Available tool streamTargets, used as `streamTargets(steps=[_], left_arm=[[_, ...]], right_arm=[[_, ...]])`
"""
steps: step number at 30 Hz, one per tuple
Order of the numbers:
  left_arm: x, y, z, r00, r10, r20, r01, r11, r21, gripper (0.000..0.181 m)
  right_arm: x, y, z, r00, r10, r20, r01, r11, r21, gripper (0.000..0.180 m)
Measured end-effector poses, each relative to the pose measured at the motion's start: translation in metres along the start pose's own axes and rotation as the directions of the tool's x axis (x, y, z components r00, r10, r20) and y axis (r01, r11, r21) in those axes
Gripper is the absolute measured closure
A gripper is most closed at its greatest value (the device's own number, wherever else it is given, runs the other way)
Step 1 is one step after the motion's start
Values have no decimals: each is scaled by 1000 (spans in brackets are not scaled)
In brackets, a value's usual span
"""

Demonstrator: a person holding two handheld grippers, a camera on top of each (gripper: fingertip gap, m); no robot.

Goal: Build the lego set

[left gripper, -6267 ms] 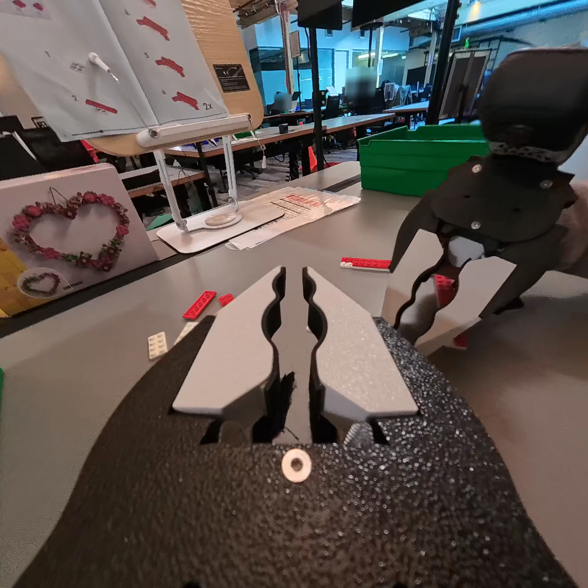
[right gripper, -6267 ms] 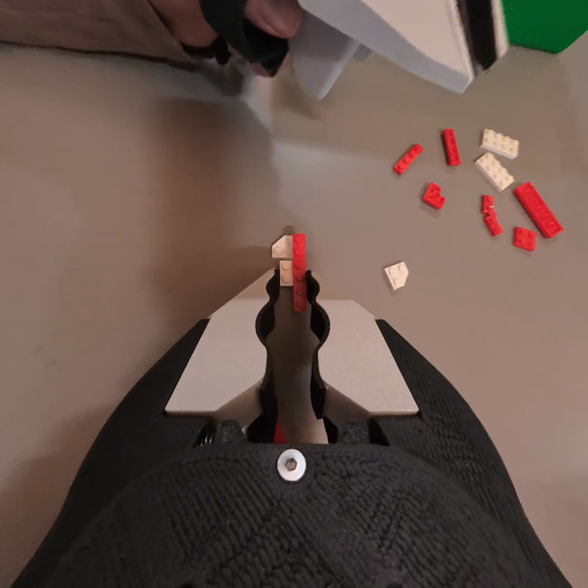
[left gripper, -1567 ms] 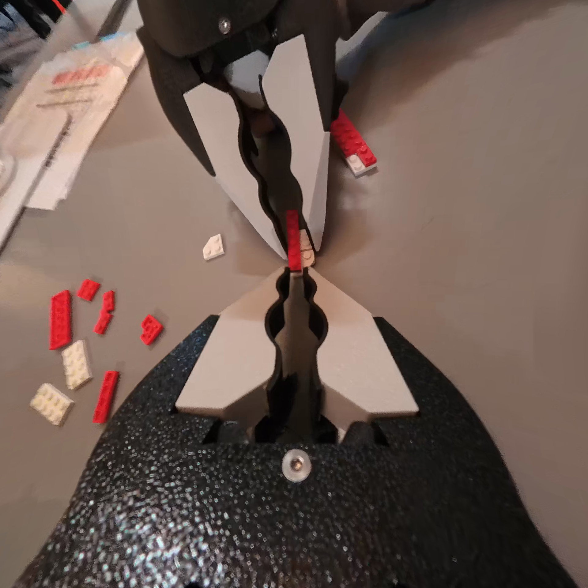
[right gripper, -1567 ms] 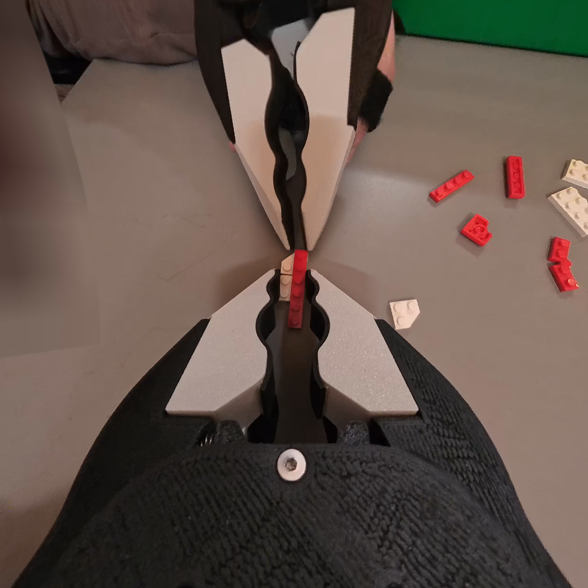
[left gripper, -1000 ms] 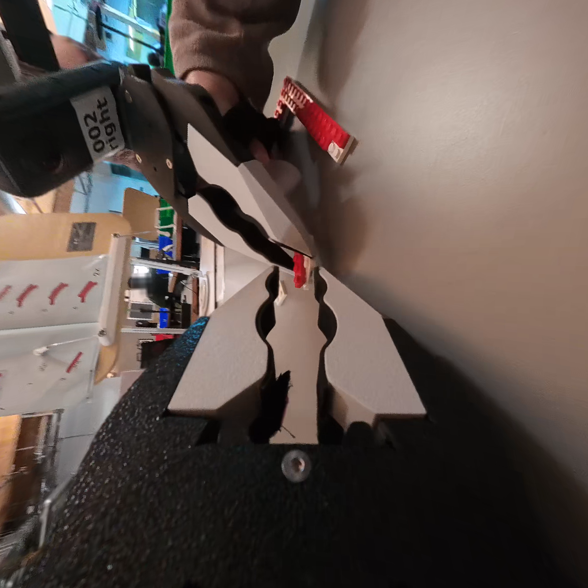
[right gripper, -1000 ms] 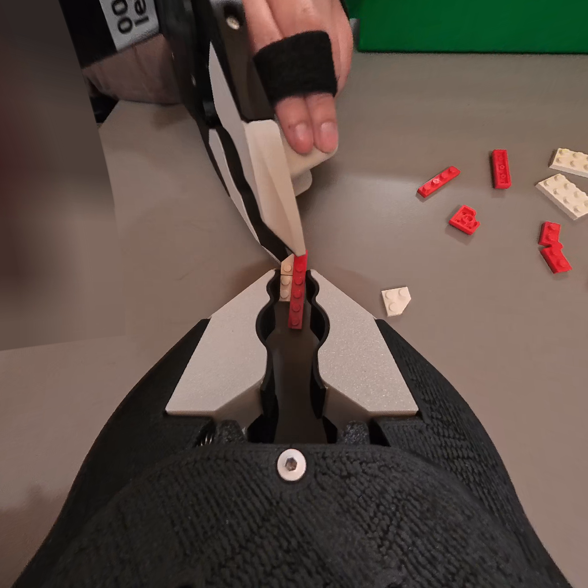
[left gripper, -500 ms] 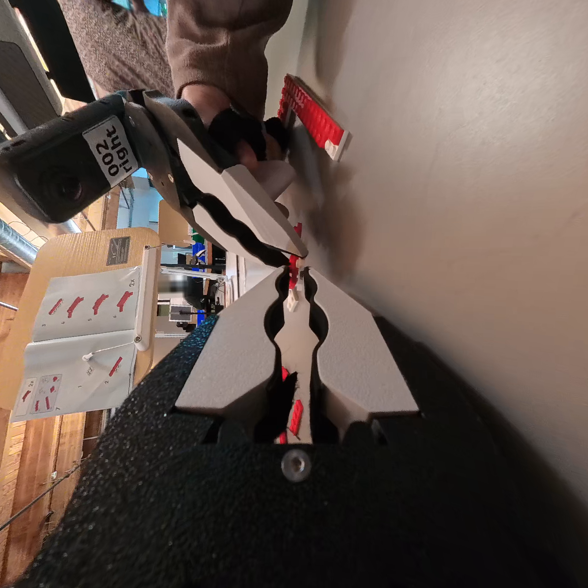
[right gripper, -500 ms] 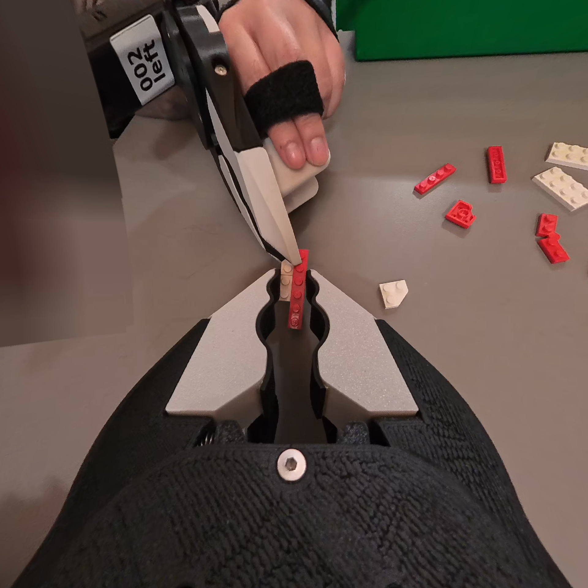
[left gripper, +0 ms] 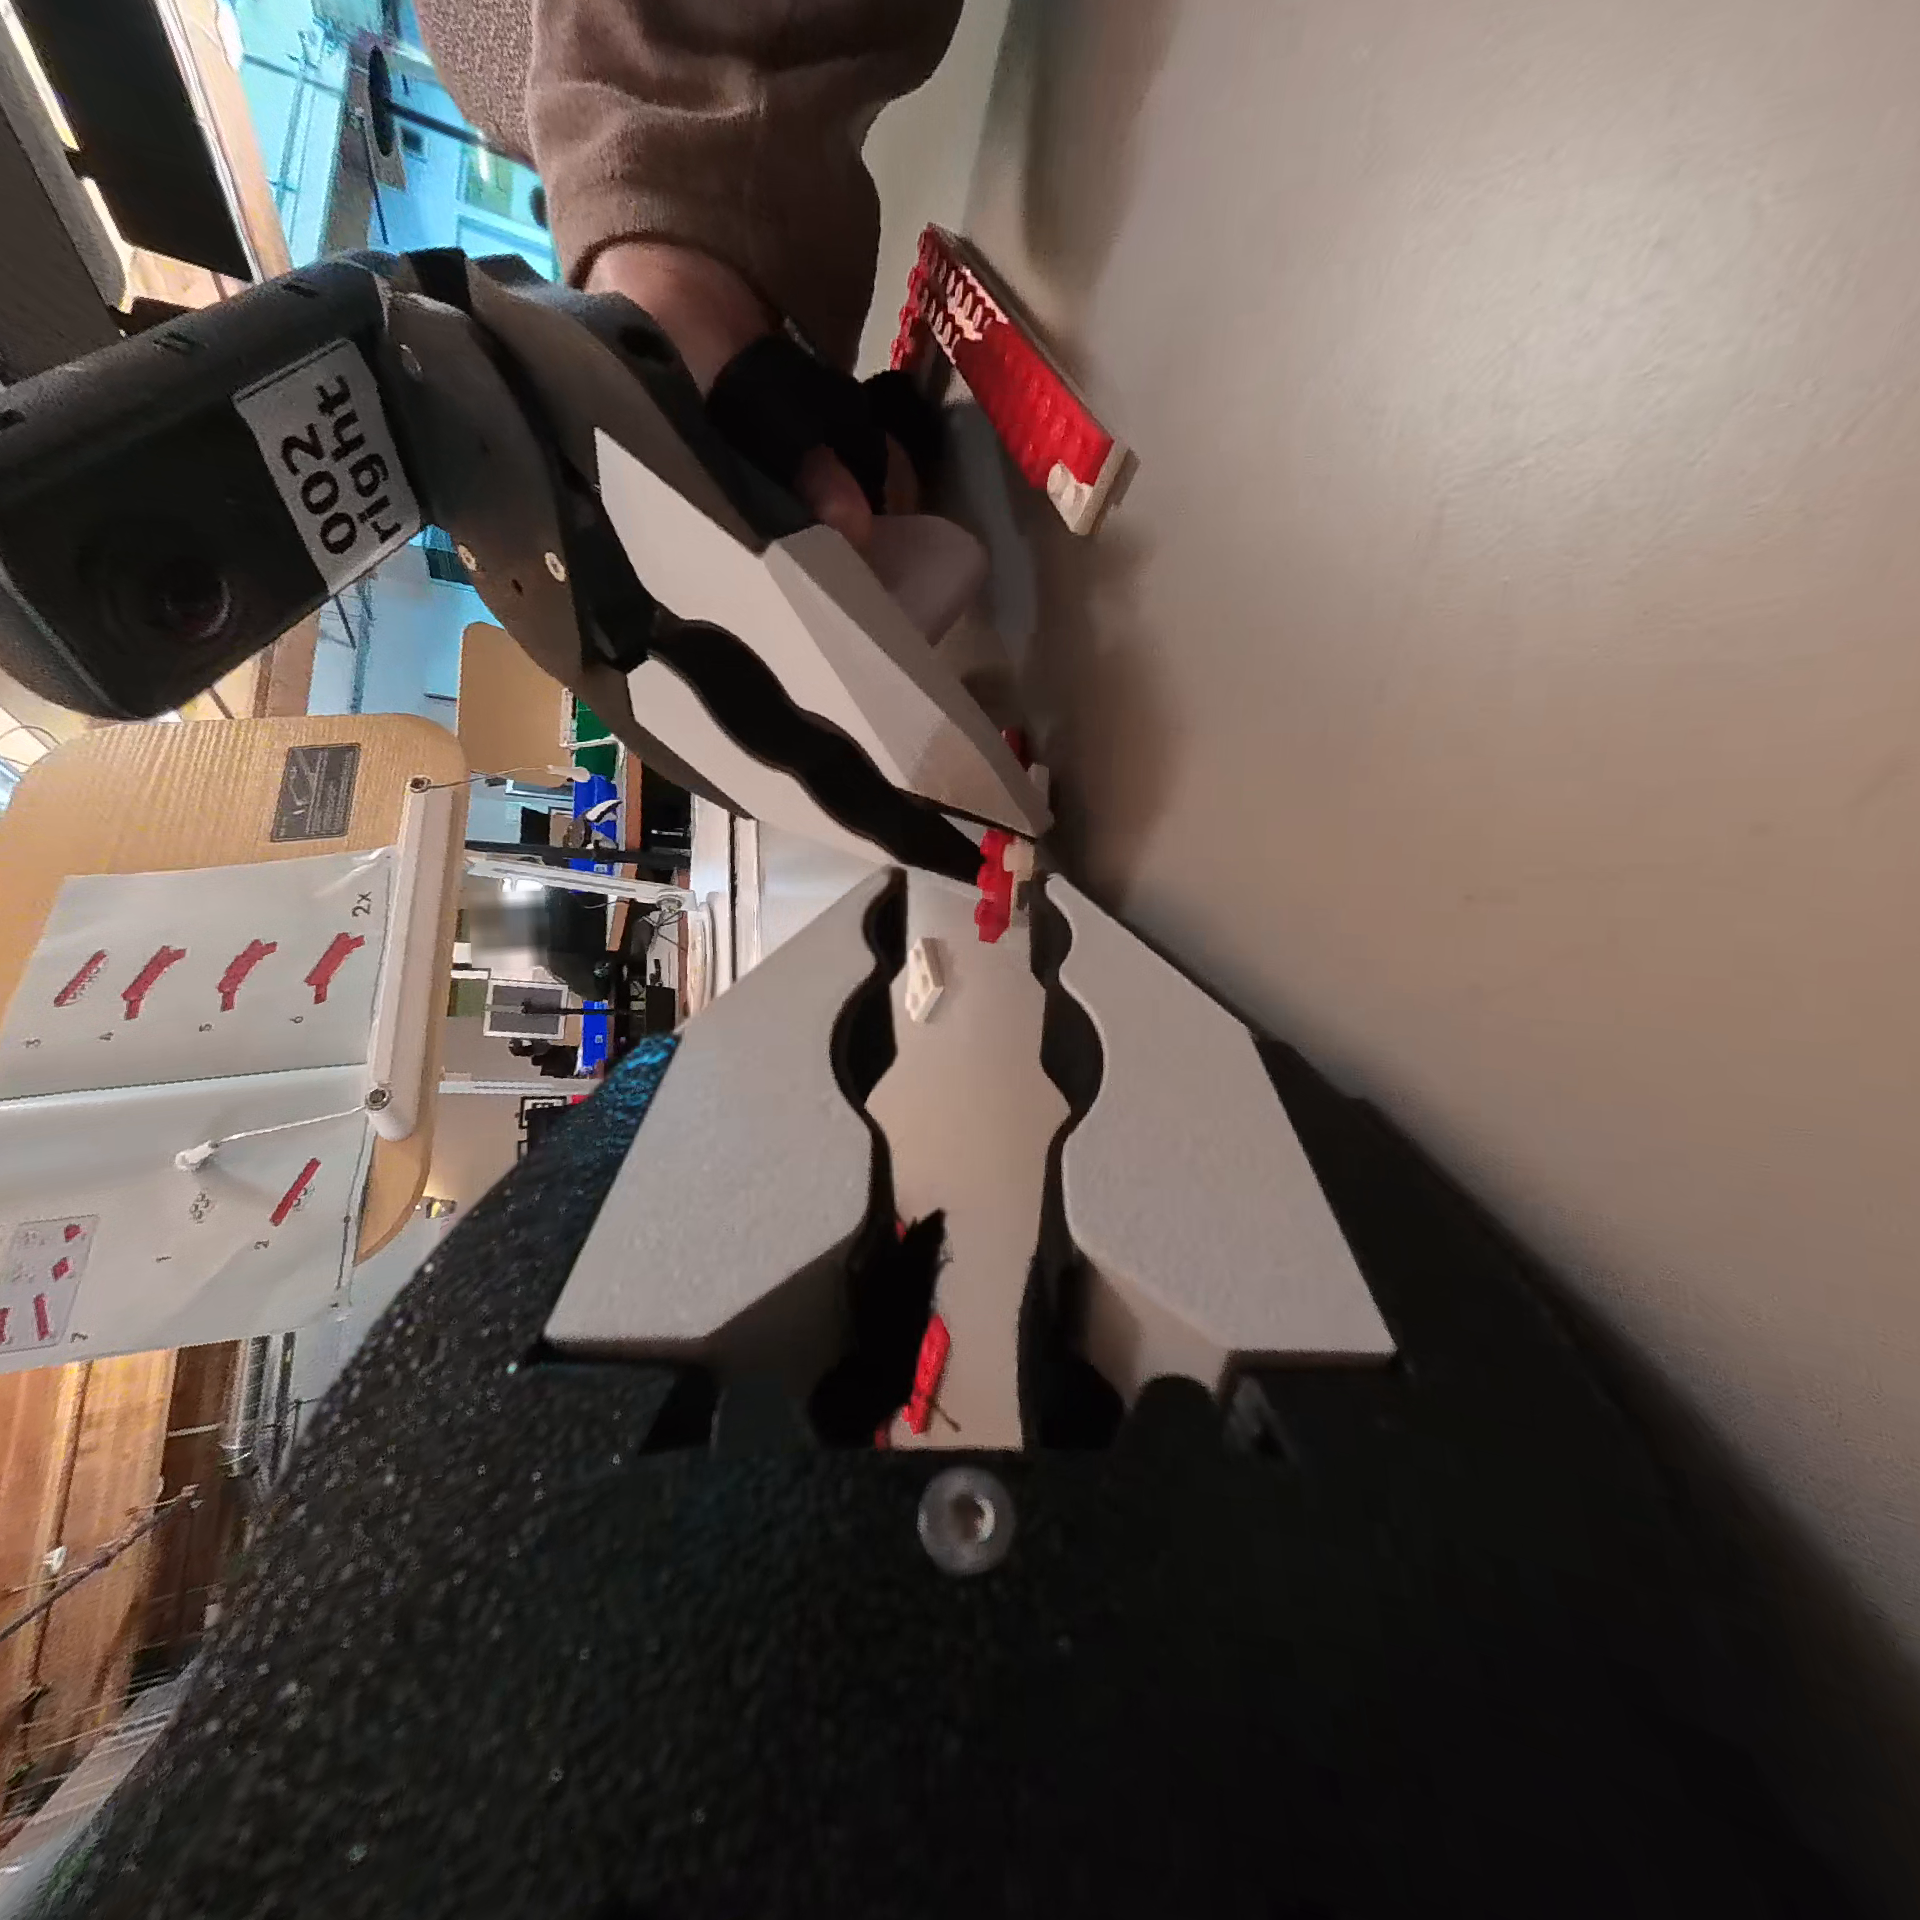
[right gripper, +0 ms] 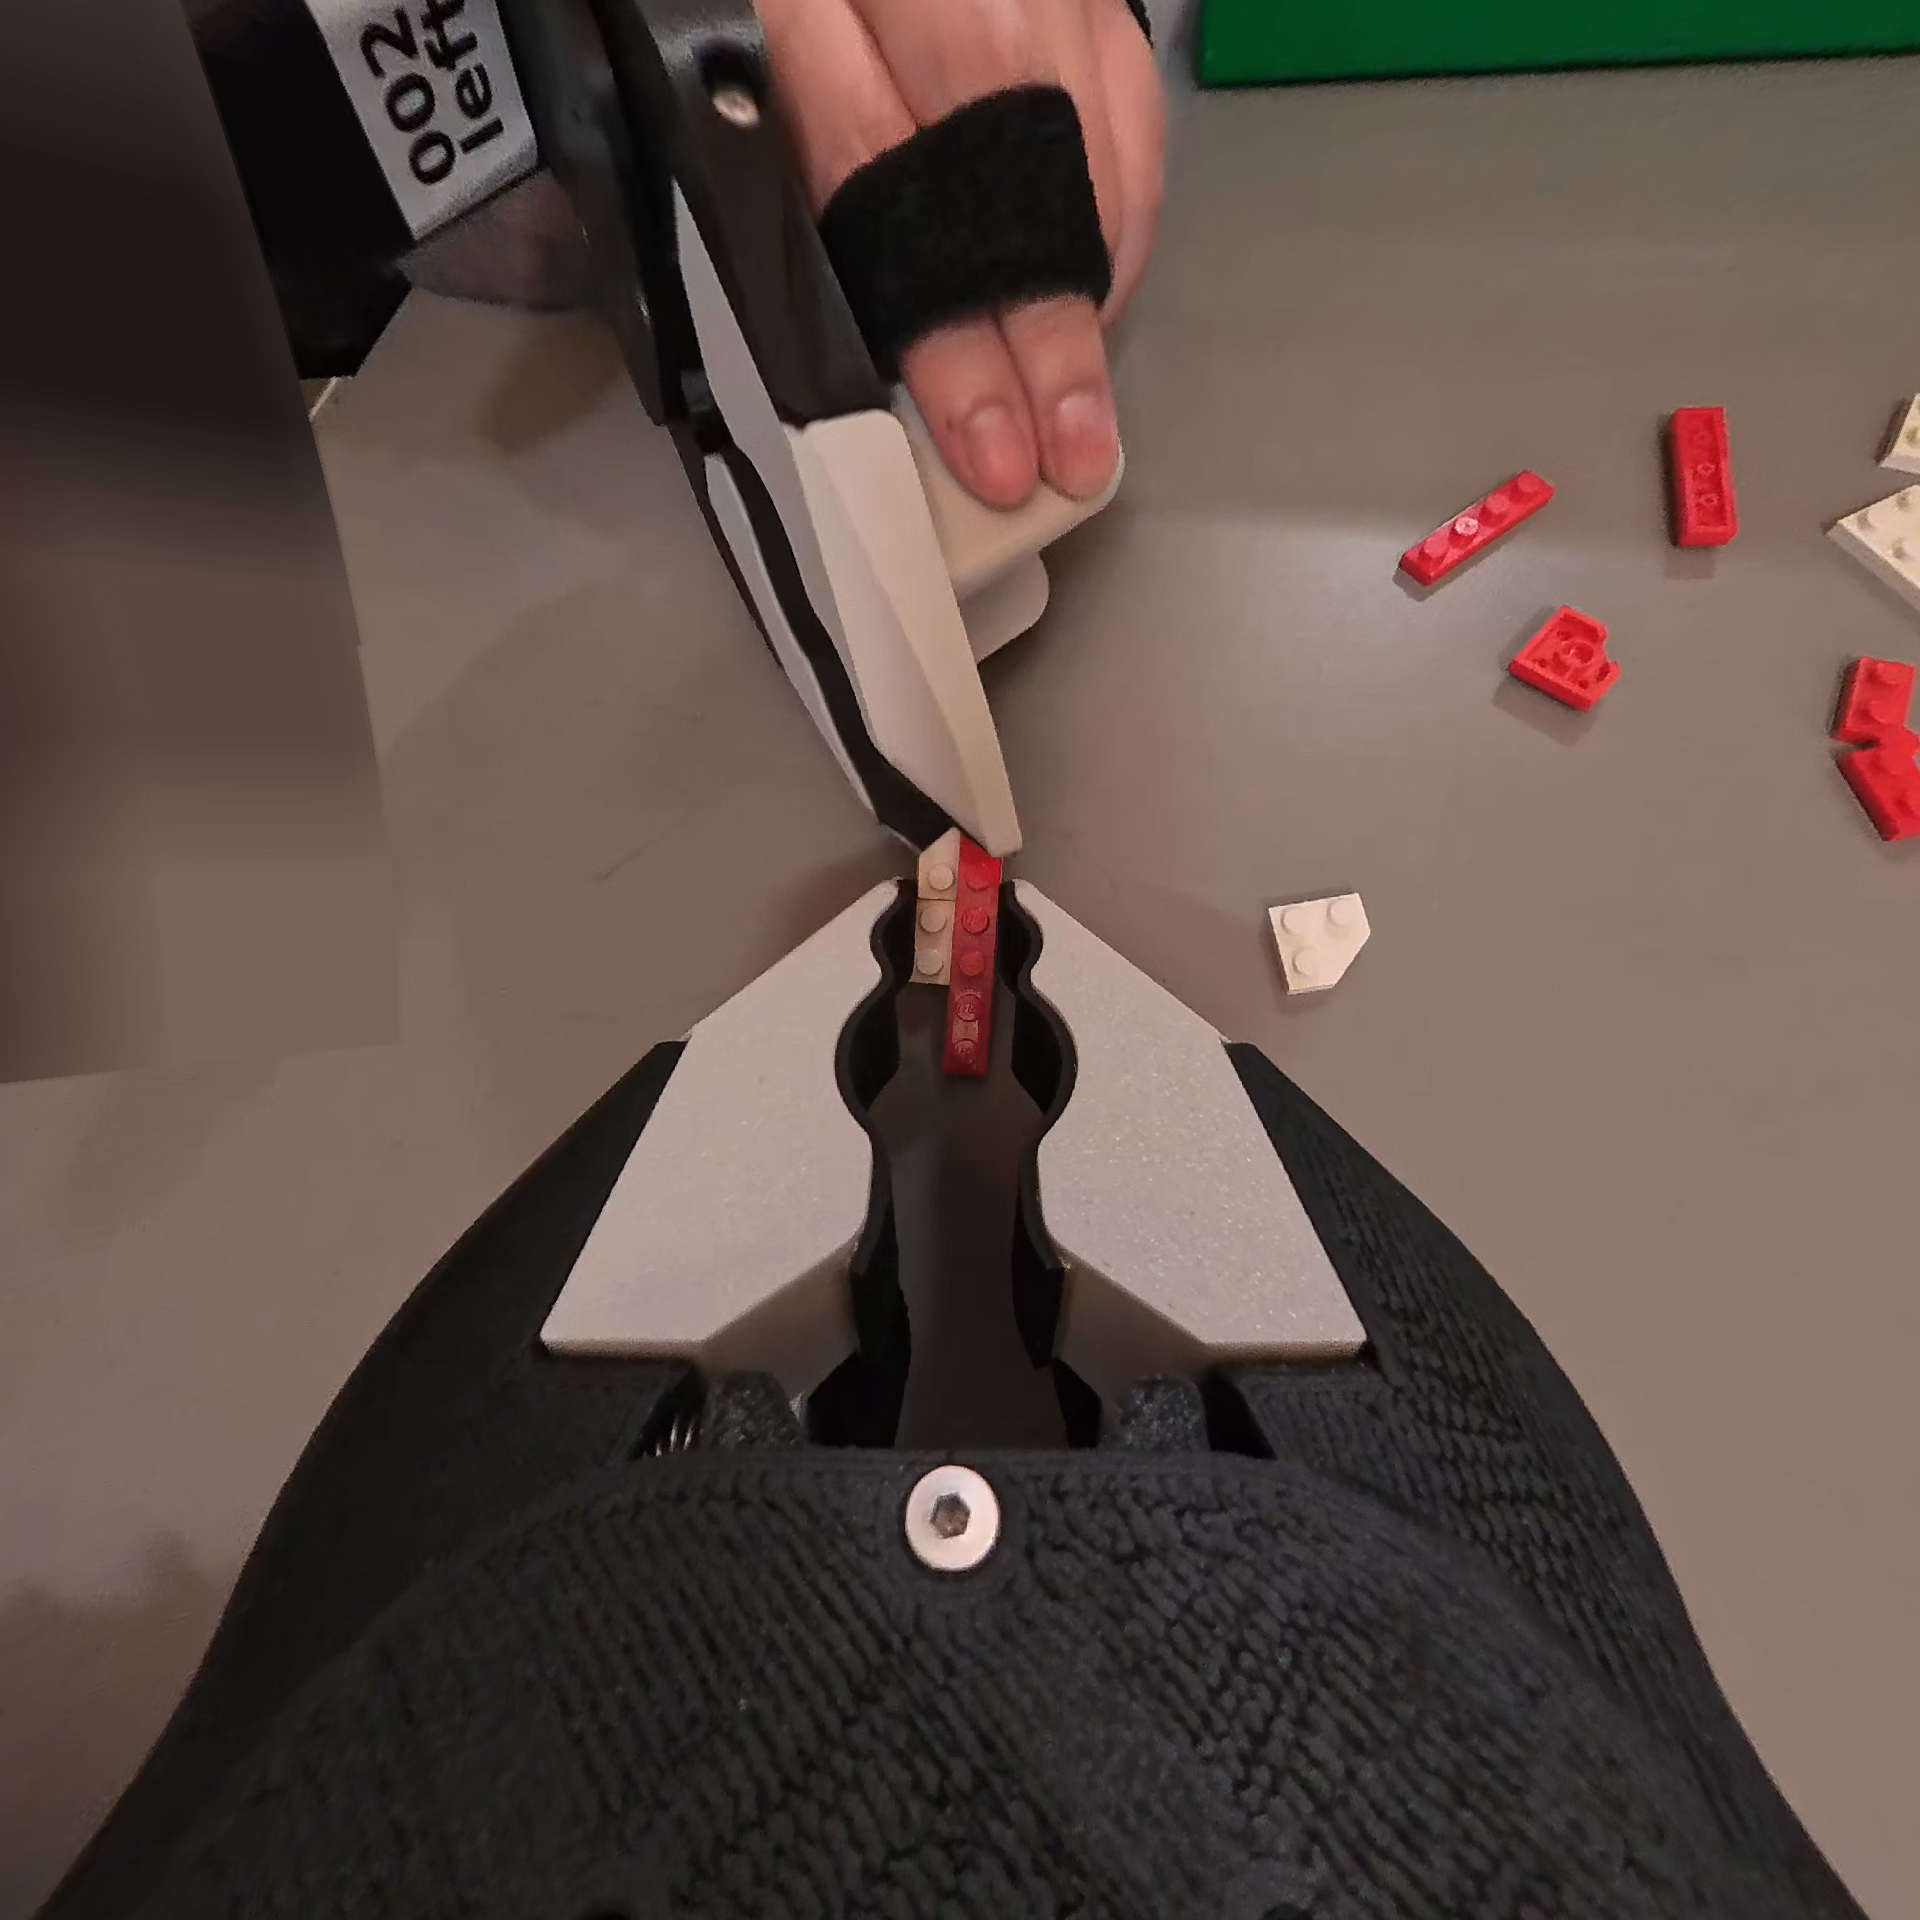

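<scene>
Right gripper (right gripper: pixel 958 894) jaws clamped on red-and-white brick strip (right gripper: pixel 961 940) at frame centre. Left gripper (right gripper: pixel 961 831) jaws nearly closed, pinching strip's far tip. Loose bricks (right gripper: pixel 1564 657) scattered right on counter (right gripper: pixel 1455 1091).

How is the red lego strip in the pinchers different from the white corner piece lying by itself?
The red strip is long and thin; the white corner piece is short with a cut corner. The red strip is clamped in the right gripper, joined beside a white piece; the white corner piece lies loose on the table. Both have studs facing up.
</scene>
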State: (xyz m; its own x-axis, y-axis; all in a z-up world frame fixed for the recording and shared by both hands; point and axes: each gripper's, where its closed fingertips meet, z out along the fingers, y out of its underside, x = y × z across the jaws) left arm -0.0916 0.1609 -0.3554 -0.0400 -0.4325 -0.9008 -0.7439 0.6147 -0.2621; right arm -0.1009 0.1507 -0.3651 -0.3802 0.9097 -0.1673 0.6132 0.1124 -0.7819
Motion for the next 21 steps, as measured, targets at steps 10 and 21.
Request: streamTargets(steps=[10, 21], left_arm=[[4, 3, 3, 993, 120, 1, -120, 992, -46, 172], [4, 4, 8, 996, 80, -25, -82, 993, -90, 173]], right_arm=[[-1, -2, -1, 1000, 13, 13, -13, 1000, 17, 166], [6, 2, -1, 999, 13, -48, -14, 1000, -15, 156]])
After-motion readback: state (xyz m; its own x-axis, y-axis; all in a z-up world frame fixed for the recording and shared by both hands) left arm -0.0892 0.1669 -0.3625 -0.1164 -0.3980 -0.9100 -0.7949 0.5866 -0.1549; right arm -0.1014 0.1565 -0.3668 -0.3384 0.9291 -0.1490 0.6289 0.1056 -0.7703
